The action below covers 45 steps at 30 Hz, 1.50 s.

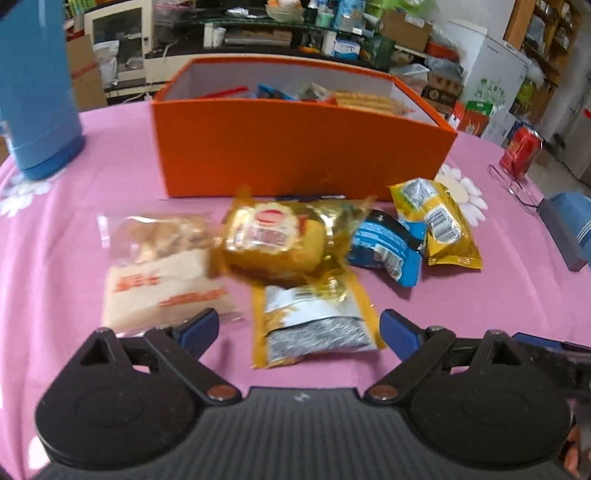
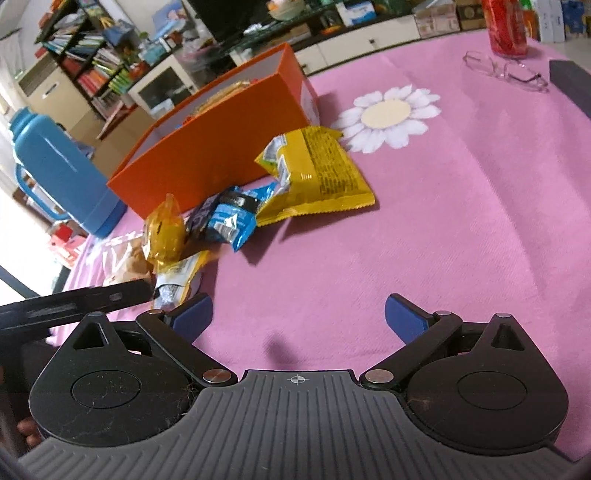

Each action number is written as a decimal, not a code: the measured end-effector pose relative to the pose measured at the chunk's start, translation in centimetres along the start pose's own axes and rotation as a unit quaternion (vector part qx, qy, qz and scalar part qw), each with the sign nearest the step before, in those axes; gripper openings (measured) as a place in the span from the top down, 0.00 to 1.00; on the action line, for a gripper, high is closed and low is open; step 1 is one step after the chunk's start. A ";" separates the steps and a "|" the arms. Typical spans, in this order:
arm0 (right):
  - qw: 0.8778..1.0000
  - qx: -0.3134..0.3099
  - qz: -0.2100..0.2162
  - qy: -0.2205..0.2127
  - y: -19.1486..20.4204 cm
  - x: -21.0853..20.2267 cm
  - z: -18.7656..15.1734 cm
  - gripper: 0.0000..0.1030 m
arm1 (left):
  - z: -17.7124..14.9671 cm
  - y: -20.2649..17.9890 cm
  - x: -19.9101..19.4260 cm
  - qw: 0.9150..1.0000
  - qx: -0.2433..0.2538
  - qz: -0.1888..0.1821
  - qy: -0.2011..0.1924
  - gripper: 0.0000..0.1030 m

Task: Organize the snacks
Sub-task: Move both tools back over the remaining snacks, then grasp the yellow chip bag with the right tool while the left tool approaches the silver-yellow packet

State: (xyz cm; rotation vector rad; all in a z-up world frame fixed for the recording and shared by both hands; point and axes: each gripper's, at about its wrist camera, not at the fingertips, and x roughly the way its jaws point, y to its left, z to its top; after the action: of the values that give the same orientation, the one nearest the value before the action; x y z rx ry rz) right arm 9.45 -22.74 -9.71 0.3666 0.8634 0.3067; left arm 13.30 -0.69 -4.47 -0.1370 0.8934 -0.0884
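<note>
Because the open orange cardboard box (image 1: 295, 147) stands just behind the loose packets on the pink flower-printed tablecloth (image 1: 74, 258), it can be judged the collecting place for them; several wrapped snacks are already seen inside it. In the left wrist view, the left gripper (image 1: 299, 328) is held with its blue-padded jaws spread wide and nothing pressed between them. The yellow-and-silver foil sachet (image 1: 314, 325) lies on the cloth in the gap between the pads, apparently untouched, so it is probably lined up as the next pick. Beyond it a golden cellophane-wrapped cake (image 1: 273, 236) rests partly on the sachet, with a clear bag of pale biscuits (image 1: 162, 269) to one side and a blue foil packet (image 1: 388, 247) and a yellow crimped packet (image 1: 436, 221) to the other. A blue plastic thermos jug (image 1: 37, 92) is set well apart at the cloth's edge.

In the right wrist view, the right gripper (image 2: 297, 317) is likewise held spread and empty, over bare cloth, clear of the pile, presumably so that the other tool is not crowded. The same heap is seen just beside the box's long wall, and a black part of the other gripper intrudes near the sachet. A pair of clear-rimmed spectacles (image 2: 506, 70) and a red drink can (image 2: 506, 29) are left far from the snacks, unrelated to the sorting.
</note>
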 end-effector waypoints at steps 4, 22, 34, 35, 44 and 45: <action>1.000 -0.002 -0.006 -0.006 -0.5 -0.3 0.2 0.11 | 0.1 -0.6 2.0 1.000 0.002 0.001 0.016 0.15; 0.998 -0.039 -0.012 -0.048 0.2 2.5 6.6 0.09 | -5.3 1.5 -1.8 0.997 0.052 0.035 0.042 0.36; 0.994 -0.085 -0.070 -0.009 0.8 9.9 10.7 0.63 | -5.3 1.5 -1.5 0.998 0.048 0.025 0.040 0.35; 0.994 -0.084 -0.076 -0.007 0.5 9.4 10.5 0.64 | -5.3 1.5 -1.5 0.998 0.047 0.025 0.039 0.35; 0.988 -0.106 -0.109 -0.007 -0.7 2.9 3.8 0.41 | -5.4 1.4 -1.5 0.998 0.045 0.023 0.042 0.25; 0.990 -0.096 -0.101 -0.004 -0.8 2.5 3.6 0.36 | -5.2 1.7 -1.6 0.998 0.037 0.020 0.040 0.24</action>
State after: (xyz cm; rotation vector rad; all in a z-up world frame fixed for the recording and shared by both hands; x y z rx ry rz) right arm 13.85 -23.13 -9.60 0.1006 0.8479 0.1973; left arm 8.22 0.74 -6.70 -0.0468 0.9719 -0.0892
